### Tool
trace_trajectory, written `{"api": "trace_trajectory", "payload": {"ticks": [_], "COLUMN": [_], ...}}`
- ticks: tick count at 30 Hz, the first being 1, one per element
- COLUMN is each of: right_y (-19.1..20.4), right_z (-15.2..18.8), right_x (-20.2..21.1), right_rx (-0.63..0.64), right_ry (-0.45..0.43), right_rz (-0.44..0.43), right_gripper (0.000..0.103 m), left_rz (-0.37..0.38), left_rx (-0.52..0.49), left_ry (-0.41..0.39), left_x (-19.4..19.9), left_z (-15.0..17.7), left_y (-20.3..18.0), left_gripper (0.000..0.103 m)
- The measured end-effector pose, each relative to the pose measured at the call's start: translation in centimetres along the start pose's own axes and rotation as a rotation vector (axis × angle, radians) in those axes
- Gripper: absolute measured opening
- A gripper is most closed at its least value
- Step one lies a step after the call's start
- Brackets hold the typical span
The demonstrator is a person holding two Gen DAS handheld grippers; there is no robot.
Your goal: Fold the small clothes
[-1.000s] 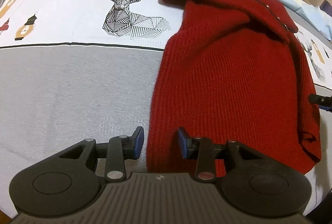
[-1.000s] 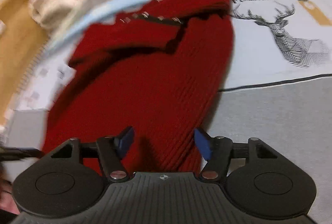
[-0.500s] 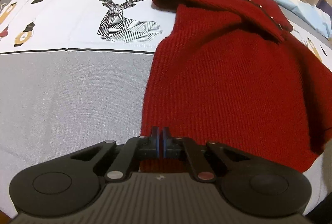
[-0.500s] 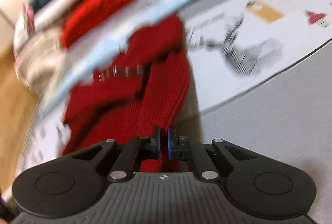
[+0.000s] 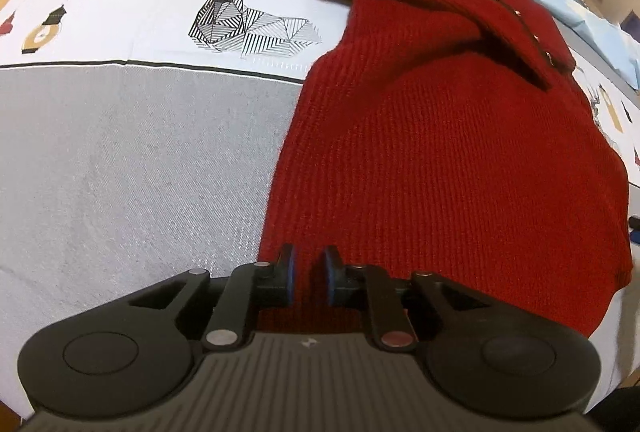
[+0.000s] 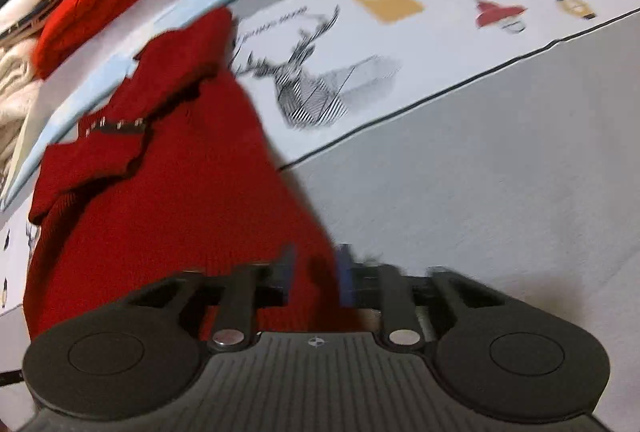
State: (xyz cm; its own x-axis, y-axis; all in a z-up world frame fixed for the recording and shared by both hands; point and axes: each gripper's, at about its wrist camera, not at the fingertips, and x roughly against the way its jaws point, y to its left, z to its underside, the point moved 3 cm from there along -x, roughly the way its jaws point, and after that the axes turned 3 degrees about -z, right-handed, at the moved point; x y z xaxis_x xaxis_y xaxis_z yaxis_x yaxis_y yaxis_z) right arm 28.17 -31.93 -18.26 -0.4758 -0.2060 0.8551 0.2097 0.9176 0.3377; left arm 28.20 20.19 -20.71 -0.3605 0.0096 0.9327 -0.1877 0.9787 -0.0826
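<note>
Left wrist view: the red ribbed knit sweater lies flat on the grey bedsheet, right of the printed deer. The left gripper is over its hem, jaws opening, a narrow gap, knit below.

Right wrist view: the right gripper is opening, sweater hem between its blurred pads, contact unclear.

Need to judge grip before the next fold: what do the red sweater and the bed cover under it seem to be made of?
The red sweater looks like a thick, matte rib knit, probably wool or acrylic: fine vertical ribs run along the body, and small metallic buttons line the placket. The bed cover looks like smooth woven cotton or a blend: its grey part shows faint diagonal weave, with a flat printed deer.
</note>
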Motion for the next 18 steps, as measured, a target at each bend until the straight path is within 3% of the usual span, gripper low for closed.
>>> {"api": "trace_trajectory", "payload": {"ticks": [4,5,6,7,8,10,15,18], "right_y": [1.8,2.1,2.4,2.4,2.2,1.3,0.3,-1.0], "right_z": [1.3,1.6,1.7,1.7,1.5,0.9,0.0,0.3], "right_x": [-2.0,-2.3,-2.3,-2.0,-1.8,-0.7,4.2,7.0], "right_rx": [0.078,0.115,0.142,0.156,0.143,0.093,0.128,0.161], "right_ry": [0.081,0.084,0.077,0.069,0.057,0.027,-0.087,-0.106], "right_rz": [0.060,0.085,0.097,0.102,0.099,0.077,0.037,0.053], "right_gripper": [0.045,0.040,0.021,0.011,0.008,0.006,0.005,0.005], "left_rz": [-0.010,-0.011,-0.008,-0.005,-0.011,-0.037,0.056,0.066], "left_rx": [-0.004,-0.001,0.001,0.003,-0.003,-0.041,-0.161,-0.232], "left_ry": [0.006,0.004,0.005,0.006,0.001,-0.060,-0.163,-0.166], "left_x": [-0.4,-0.4,-0.5,-0.5,-0.5,0.5,4.5,6.5], "left_z": [0.1,0.1,0.1,0.2,0.3,0.4,1.4,2.8], "left_y": [-0.3,-0.4,-0.5,-0.7,-0.8,-1.7,-4.6,-5.3], "left_gripper": [0.016,0.016,0.014,0.004,0.000,0.000,0.000,0.000]}}
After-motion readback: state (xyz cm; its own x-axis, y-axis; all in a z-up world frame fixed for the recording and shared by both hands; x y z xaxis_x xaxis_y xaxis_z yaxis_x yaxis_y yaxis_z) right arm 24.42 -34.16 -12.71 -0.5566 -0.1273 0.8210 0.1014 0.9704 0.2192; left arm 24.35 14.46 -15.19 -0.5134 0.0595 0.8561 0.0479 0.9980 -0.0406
